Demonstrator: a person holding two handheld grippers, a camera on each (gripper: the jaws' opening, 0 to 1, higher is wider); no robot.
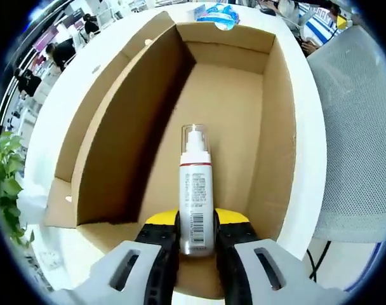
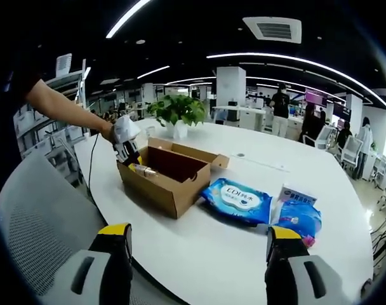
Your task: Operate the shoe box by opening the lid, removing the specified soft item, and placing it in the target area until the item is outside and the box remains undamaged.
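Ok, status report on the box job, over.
Left gripper shut on spray bottle inside the open cardboard box. Right gripper open, holding nothing, back from the box. Wipes packs beside box, nothing blocking.

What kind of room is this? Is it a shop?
Probably an open-plan office, not a shop: long ceiling light strips, desks with people standing about, a mesh office chair beside the round white table.

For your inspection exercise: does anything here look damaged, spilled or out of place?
Nothing looks damaged or spilled. One oddity: the left hand-held gripper is shut on a hard spray bottle over the open cardboard box, though the task names a soft item.
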